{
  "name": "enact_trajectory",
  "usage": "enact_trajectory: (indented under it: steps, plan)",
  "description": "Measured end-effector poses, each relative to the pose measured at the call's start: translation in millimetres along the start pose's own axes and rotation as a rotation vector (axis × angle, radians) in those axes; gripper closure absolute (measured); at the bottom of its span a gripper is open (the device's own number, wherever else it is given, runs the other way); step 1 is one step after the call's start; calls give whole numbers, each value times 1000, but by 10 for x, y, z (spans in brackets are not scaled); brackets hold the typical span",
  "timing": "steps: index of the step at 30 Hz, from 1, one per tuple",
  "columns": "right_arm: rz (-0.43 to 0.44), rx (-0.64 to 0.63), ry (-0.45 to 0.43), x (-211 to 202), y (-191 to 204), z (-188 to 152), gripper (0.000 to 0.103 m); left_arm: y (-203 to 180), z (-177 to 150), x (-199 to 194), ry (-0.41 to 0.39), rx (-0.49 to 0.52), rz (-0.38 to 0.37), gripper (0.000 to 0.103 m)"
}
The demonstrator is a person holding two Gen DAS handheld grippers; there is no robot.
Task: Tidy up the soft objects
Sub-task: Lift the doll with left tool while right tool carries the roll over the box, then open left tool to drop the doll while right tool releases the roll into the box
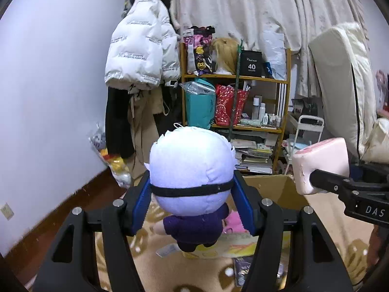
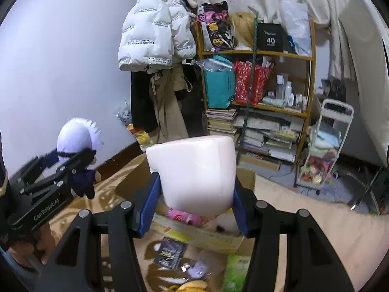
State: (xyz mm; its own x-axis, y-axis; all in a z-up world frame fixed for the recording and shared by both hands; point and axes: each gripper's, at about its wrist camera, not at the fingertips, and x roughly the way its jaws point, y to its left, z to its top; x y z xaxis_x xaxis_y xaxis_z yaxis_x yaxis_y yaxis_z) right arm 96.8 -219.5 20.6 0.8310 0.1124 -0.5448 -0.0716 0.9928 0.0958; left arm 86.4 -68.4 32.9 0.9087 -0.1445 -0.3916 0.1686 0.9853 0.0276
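Holding aloft: left claw clamped on white-haired plush doll, right claw clamped on pink foam cushion. Doll's round head could squirt free; cardboard box at 6 o'clock already looks crowded, so drops may bounce out.

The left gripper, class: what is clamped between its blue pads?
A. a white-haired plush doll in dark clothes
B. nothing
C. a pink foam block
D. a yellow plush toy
A: the left gripper pinches the plush doll by its head, while the pink block sits in the right gripper.
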Motion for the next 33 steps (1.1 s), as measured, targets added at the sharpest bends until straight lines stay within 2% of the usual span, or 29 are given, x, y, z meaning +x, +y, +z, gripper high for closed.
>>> enact_trajectory:
  steps: [9, 14, 19, 25, 28, 30, 33]
  plan:
    - [1, -8, 39, 337, -119, -34, 45, -85, -87, 353, 72, 40, -54, 41]
    - [-1, -8, 71, 536, -166, -130, 45, -133, -90, 500, 92, -3, -100, 41]
    - [-3, 23, 82, 677, -259, -228, 44, -207, -64, 678, 169, -14, -157, 40]
    - [-7, 51, 102, 790, -335, -332, 44, -266, -103, 809, 221, -14, -142, 38]
    - [-5, 52, 112, 814, -349, -361, 44, -274, -148, 870, 234, -4, -98, 34]
    - [-2, 49, 122, 827, -351, -377, 44, -259, -176, 891, 249, -12, -104, 32]
    - [9, 47, 142, 846, -354, -407, 43, -245, -204, 920, 271, -22, -126, 21]
